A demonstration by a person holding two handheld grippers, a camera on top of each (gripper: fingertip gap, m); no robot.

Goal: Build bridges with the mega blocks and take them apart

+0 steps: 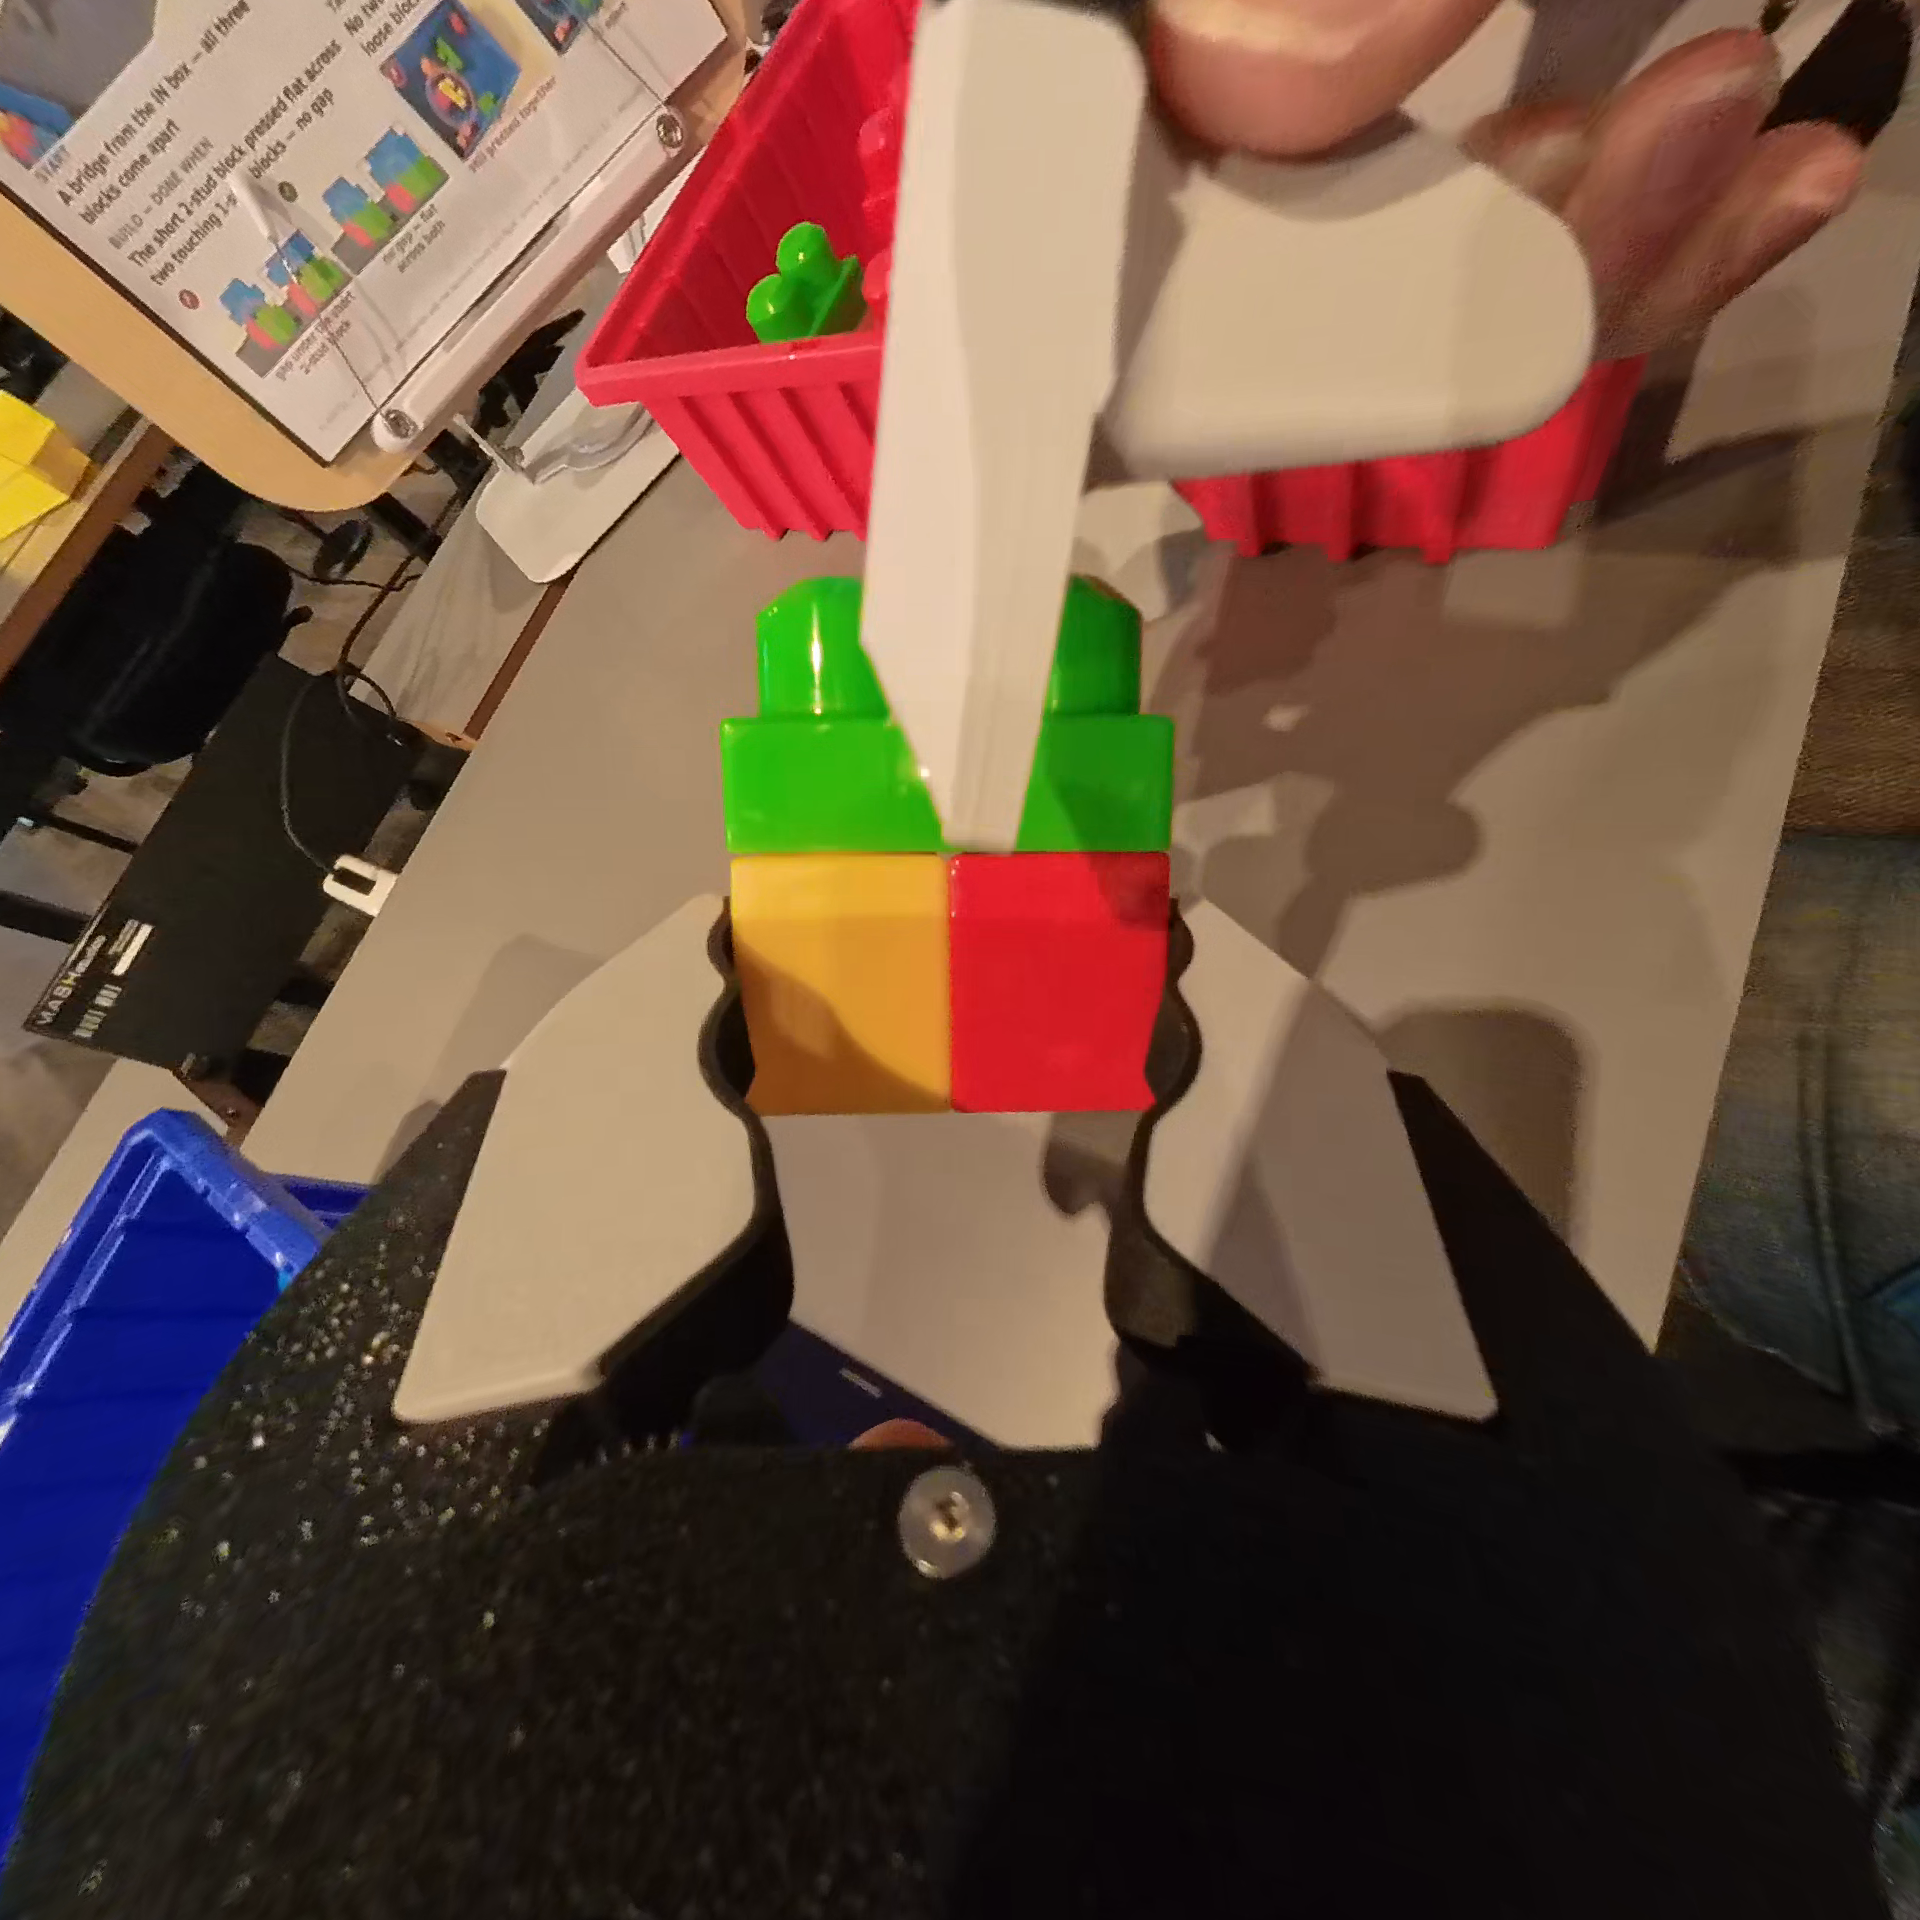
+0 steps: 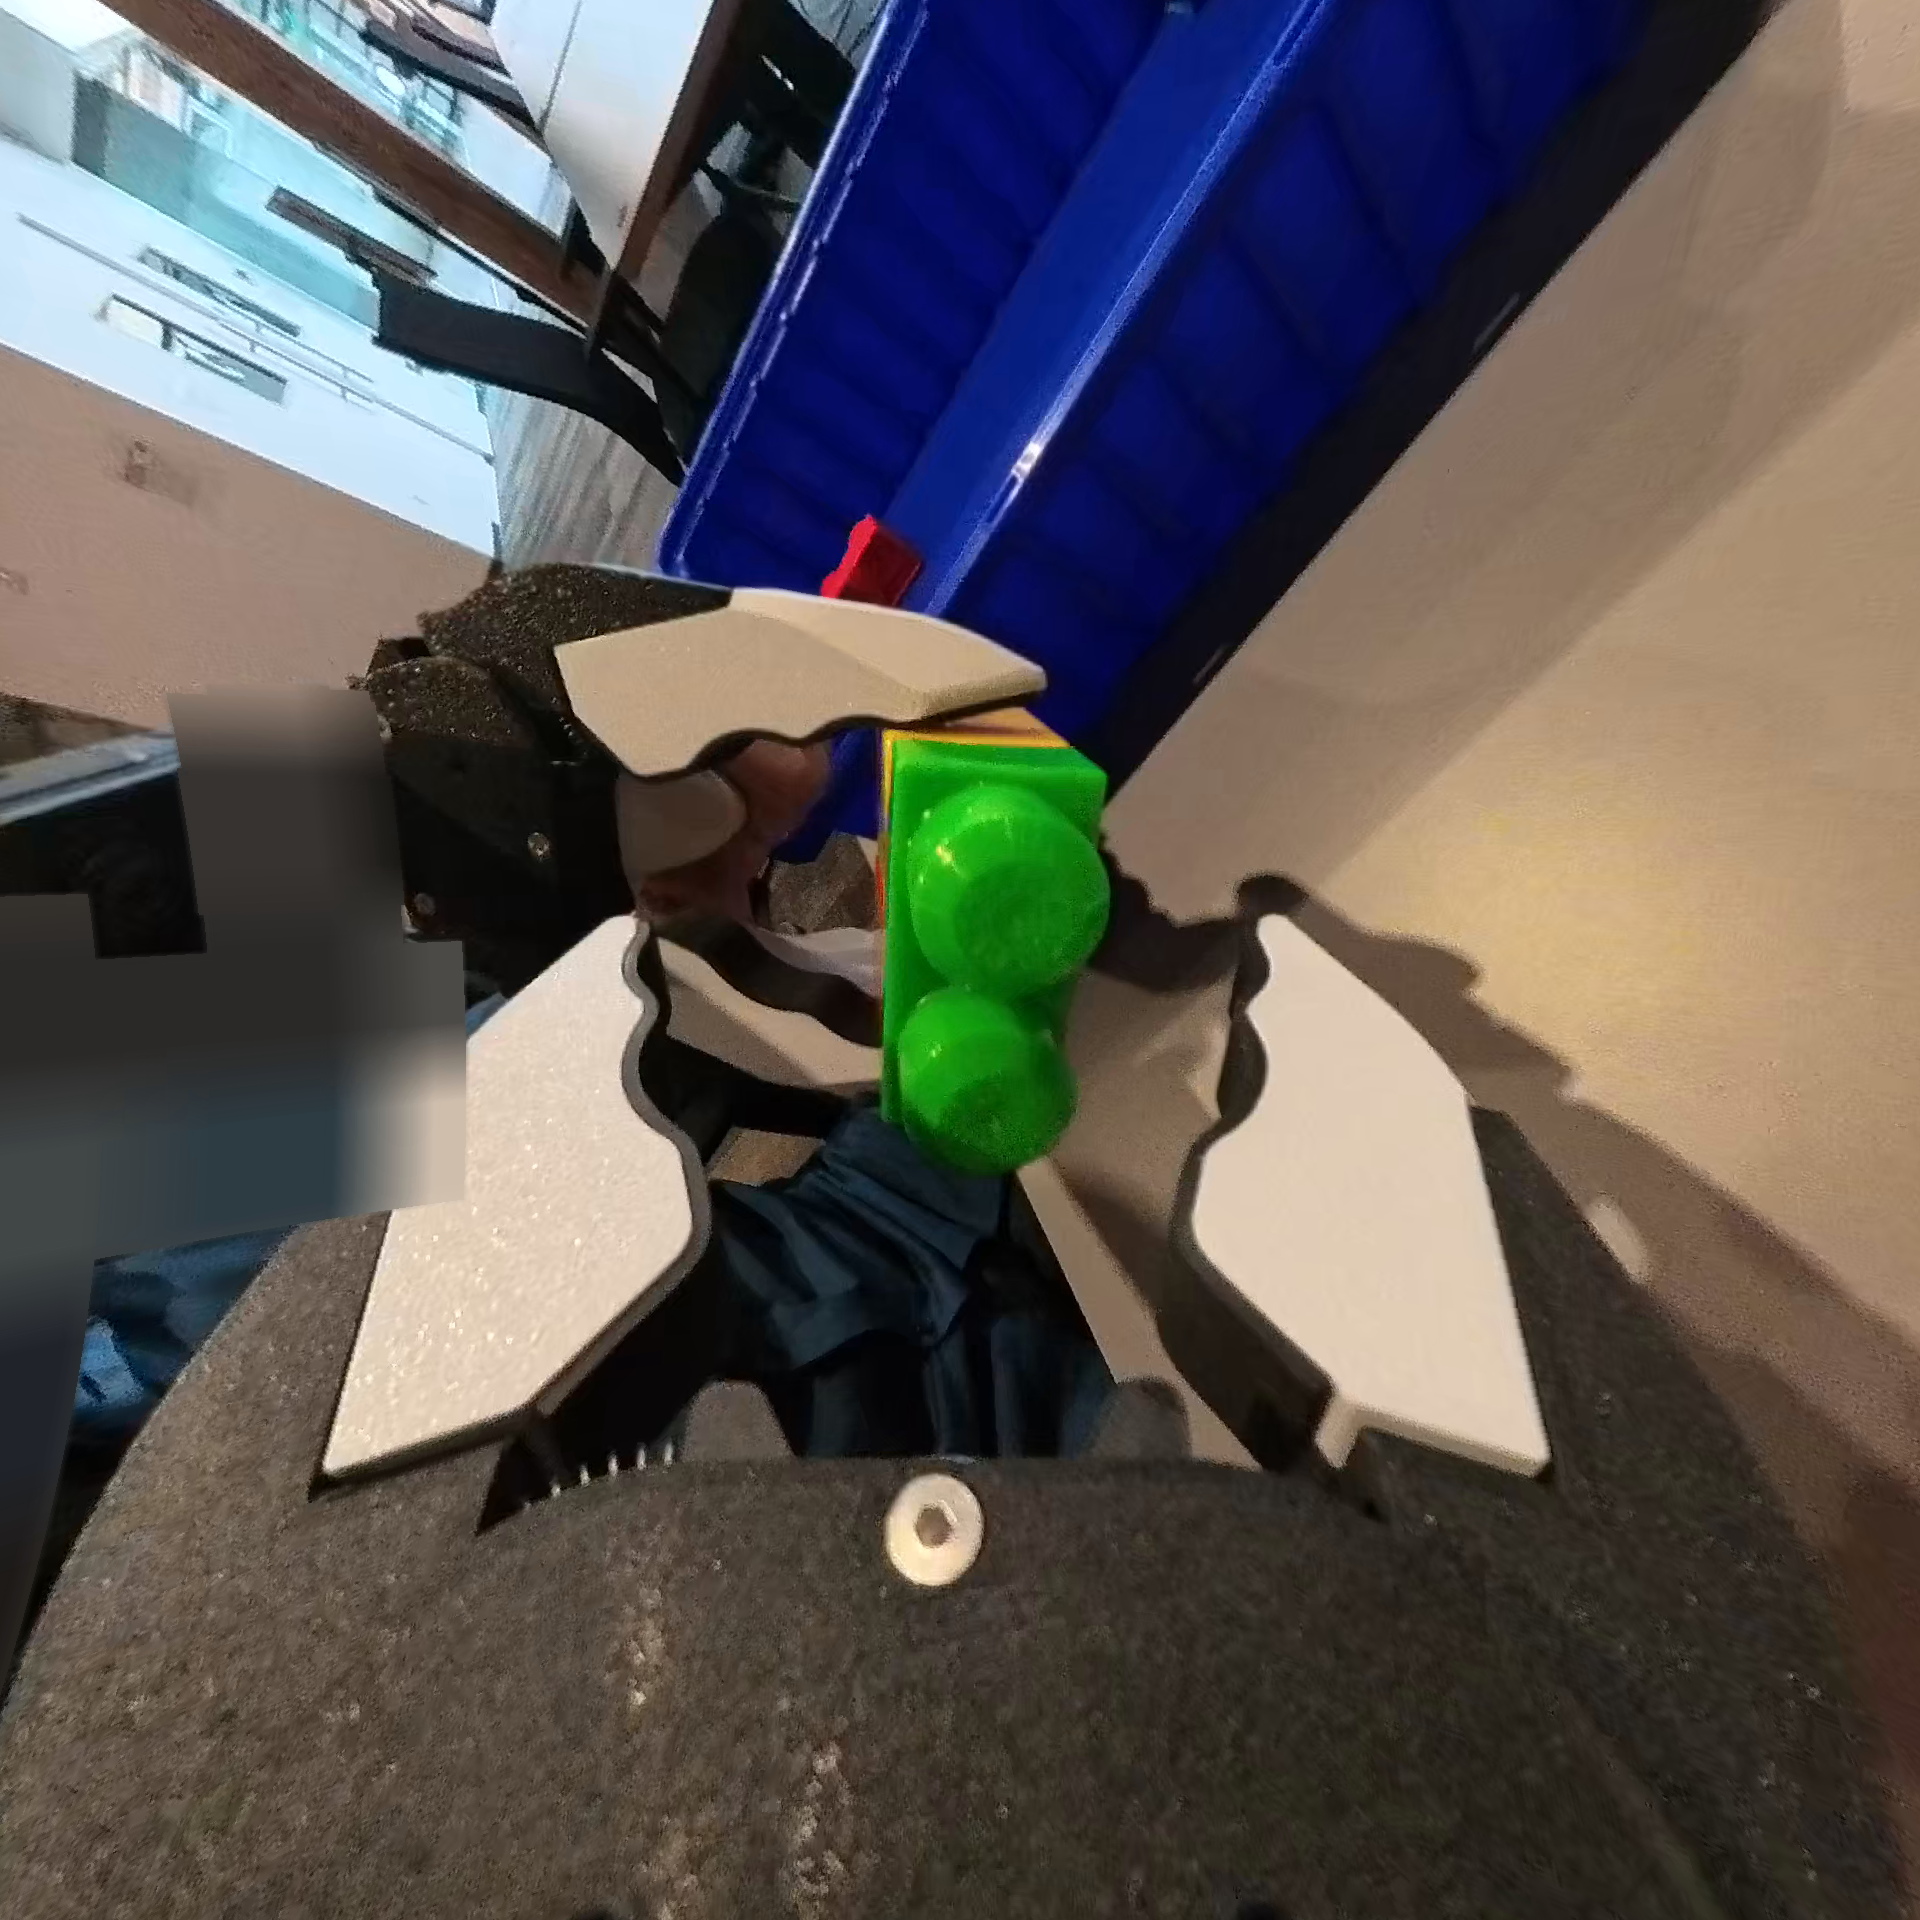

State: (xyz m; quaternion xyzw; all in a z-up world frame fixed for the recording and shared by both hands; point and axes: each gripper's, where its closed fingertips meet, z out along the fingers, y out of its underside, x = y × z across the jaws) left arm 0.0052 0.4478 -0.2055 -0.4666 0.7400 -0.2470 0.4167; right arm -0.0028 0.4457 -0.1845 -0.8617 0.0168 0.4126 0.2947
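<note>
A green two-stud block [image 1: 821, 779] sits across a yellow block [image 1: 842, 987] and a red block [image 1: 1049, 987] that stand side by side. My left gripper [image 1: 948, 997] is shut on the yellow and red pair from both sides, just above the grey table [image 1: 623, 675]. My right gripper [image 2: 951, 935] is open and comes down from above, straddling the green block [image 2: 987, 956] with gaps on both sides. One of its fingers [image 1: 977, 520] crosses in front of the green block. The left gripper's fingers [image 2: 790, 665] show in the right wrist view.
A red bin [image 1: 727, 405] stands behind the blocks with a green block [image 1: 805, 291] inside. A blue bin [image 1: 135, 1351] is at the near left; it holds a red block [image 2: 873, 561]. An instruction sheet on a stand [image 1: 312, 187] is at the far left. A hand [image 1: 1299, 62] holds the right gripper. My left and right fingertips are right by each other.
</note>
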